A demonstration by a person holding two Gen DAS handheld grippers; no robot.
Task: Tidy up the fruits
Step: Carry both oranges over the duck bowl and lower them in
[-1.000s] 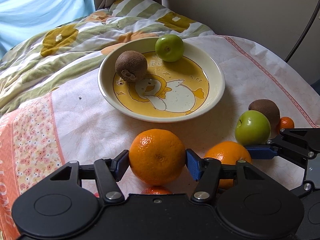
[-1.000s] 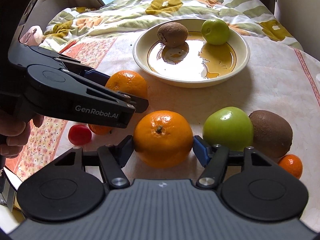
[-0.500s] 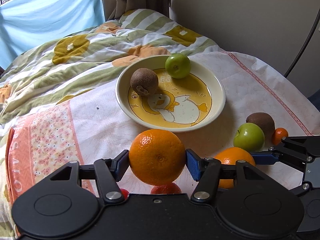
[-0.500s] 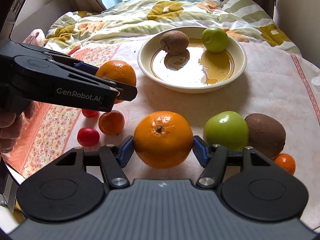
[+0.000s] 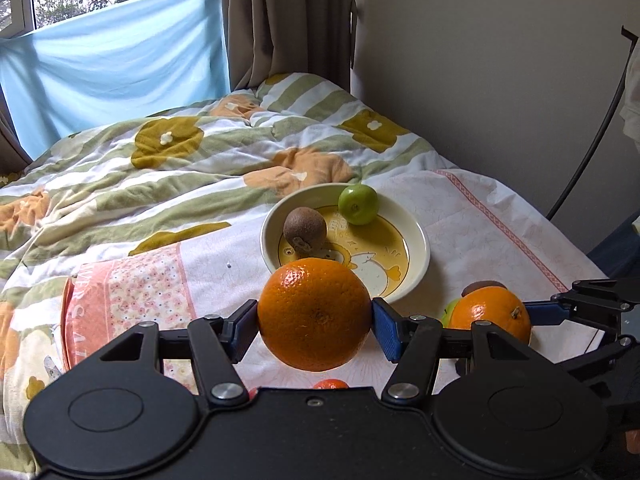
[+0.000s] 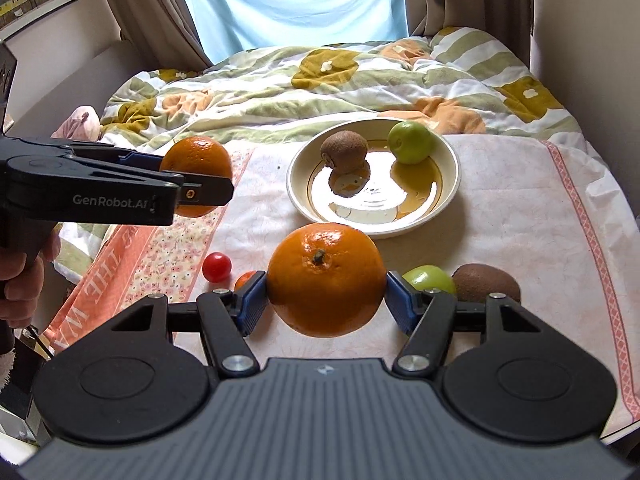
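Fingers of both grippers are clamped on fruit: the left gripper (image 5: 315, 322) has its blue pads pressed to the two sides of an orange (image 5: 314, 314), and the right gripper (image 6: 326, 300) pinches a second orange (image 6: 326, 280) the same way, stem scar facing up. Both oranges hang clear of the cloth, neither resting on anything. Key relation: the plate (image 5: 420, 240) lies ahead of and below both sets of fingers, on the pale tablecloth (image 5: 480, 220). From the left wrist view it sits slightly right of the pinch line; from the right wrist view it is nearly dead ahead, so the right hand looks better lined up, judged by framing only. An orange is near-round, so no long axis matters for release. Plate already holds a kiwi (image 6: 344, 151) at left and a green apple (image 6: 411, 142) at the far rim; the open floor is the near and right part. Right wrist view alone shows the loose fruit: a cherry tomato (image 6: 216, 267), a small mandarin (image 6: 246, 280) partly hidden by the finger, another green apple (image 6: 430, 278) and kiwi (image 6: 486, 282) near right. Left wrist view shows the duck print on the plate, lost to glare in the other.
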